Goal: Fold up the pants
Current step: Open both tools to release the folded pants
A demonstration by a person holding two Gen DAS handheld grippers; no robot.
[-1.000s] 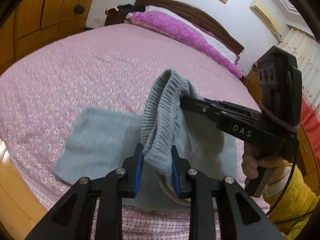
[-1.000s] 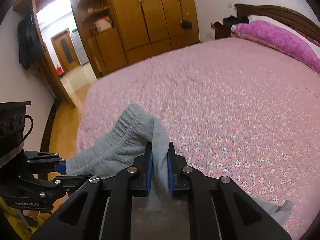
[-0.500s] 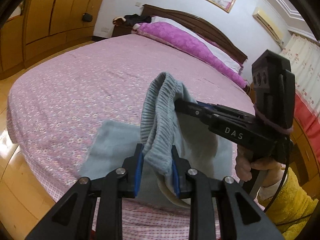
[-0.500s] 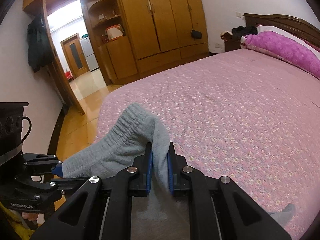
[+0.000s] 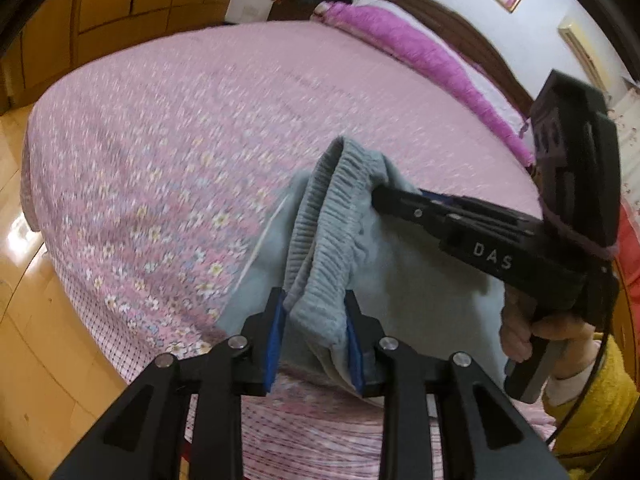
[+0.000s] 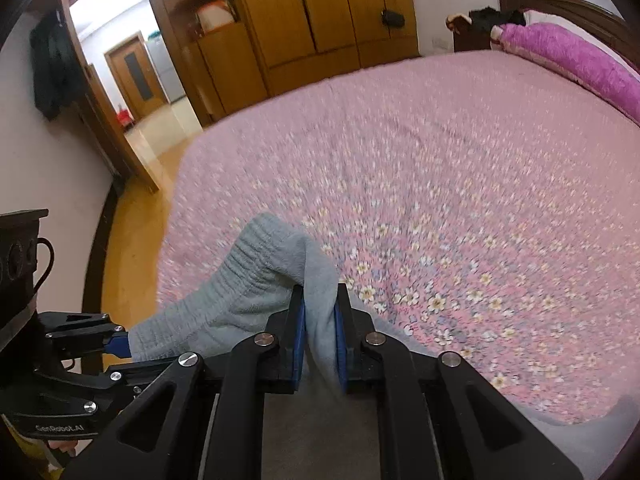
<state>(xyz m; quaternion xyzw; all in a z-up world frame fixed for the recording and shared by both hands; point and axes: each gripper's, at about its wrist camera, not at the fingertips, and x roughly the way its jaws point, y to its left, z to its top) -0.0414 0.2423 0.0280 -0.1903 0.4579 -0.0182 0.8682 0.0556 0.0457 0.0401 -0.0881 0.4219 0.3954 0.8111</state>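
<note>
The grey pants (image 5: 400,280) hang by their ribbed waistband (image 5: 320,232) over the near edge of the bed. My left gripper (image 5: 314,344) is shut on one end of the waistband. My right gripper (image 6: 319,340) is shut on the other end, and in the left wrist view it (image 5: 384,196) reaches in from the right. In the right wrist view the waistband (image 6: 248,280) stretches left to the left gripper's fingertips (image 6: 116,340). The pants' lower part drapes below, mostly hidden.
The pink floral bedspread (image 5: 200,140) spreads ahead. Purple pillows (image 5: 400,44) lie by the dark headboard. A wooden wardrobe (image 6: 320,12) and an open doorway (image 6: 132,64) stand left. Wooden floor (image 5: 32,320) borders the bed's edge.
Both grippers have moved with the waistband, lower and closer over the bedspread. The folded part that lay flat to the left is now mostly behind the held cloth.
</note>
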